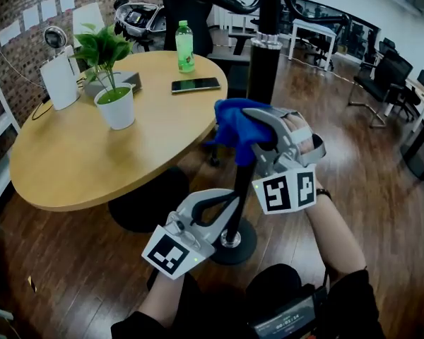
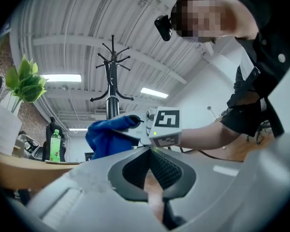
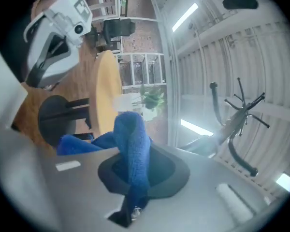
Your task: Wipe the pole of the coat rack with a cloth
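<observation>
The black coat rack pole rises from its round base right in front of me. My right gripper is shut on a blue cloth, which is pressed against the pole about halfway up. In the right gripper view the cloth bulges out between the jaws. Lower down, my left gripper sits beside the pole just above the base, its pads closed together with nothing held. The left gripper view looks up at the cloth, the right gripper and the rack's hooks.
A round wooden table stands at the left with a potted plant, a green bottle and a phone. Office chairs and desks stand behind on the wood floor.
</observation>
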`<state>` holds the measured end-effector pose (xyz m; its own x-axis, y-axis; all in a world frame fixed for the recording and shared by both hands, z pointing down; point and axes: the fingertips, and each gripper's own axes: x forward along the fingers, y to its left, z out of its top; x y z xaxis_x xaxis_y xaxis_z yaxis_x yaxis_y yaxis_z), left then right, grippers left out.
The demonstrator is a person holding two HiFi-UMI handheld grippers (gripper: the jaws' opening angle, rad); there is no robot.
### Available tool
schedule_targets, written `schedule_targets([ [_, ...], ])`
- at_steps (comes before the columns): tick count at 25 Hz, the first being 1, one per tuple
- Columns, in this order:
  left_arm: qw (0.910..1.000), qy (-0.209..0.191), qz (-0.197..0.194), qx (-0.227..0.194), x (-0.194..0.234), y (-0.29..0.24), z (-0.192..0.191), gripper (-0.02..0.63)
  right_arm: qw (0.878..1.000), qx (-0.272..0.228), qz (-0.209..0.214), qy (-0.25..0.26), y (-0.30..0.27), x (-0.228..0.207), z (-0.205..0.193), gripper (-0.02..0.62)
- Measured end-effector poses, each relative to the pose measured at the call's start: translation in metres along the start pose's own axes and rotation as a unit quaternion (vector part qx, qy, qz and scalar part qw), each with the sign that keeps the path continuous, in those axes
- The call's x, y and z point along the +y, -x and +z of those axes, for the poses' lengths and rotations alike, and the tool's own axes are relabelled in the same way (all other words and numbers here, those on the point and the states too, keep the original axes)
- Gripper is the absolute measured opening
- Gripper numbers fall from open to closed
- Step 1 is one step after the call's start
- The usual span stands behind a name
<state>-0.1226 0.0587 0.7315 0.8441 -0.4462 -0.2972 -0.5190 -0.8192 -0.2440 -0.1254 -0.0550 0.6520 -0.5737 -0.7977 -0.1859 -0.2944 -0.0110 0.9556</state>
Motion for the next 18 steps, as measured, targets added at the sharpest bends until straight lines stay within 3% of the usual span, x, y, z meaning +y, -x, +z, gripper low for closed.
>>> schedule_targets([
  [4,0.9998,0.022,0.002,0.003,0.017,-0.020,0.050,0.003,0.999,-0.004,-0.007,-0.032,-0.001,-0.069,0.014,0.020],
  [7,0.9987,0.042,0.002,0.028,0.032,-0.035,0.092,0.003,0.998,0.026,-0.001,-0.053,0.009,-0.112,0.014,0.020],
  [12,0.9932,0.077,0.020,0.084,0.048,-0.042,0.167,0.003,0.986,0.074,0.011,-0.148,0.043,-0.178,0.021,0.020],
  [15,0.9895,0.093,0.027,0.107,0.049,-0.047,0.221,0.003,0.963,0.084,0.037,-0.255,0.073,-0.212,0.043,0.020],
  [18,0.9878,0.113,0.037,0.101,0.049,-0.055,0.279,0.003,0.924,0.058,0.042,-0.375,0.090,-0.249,0.076,0.020],
])
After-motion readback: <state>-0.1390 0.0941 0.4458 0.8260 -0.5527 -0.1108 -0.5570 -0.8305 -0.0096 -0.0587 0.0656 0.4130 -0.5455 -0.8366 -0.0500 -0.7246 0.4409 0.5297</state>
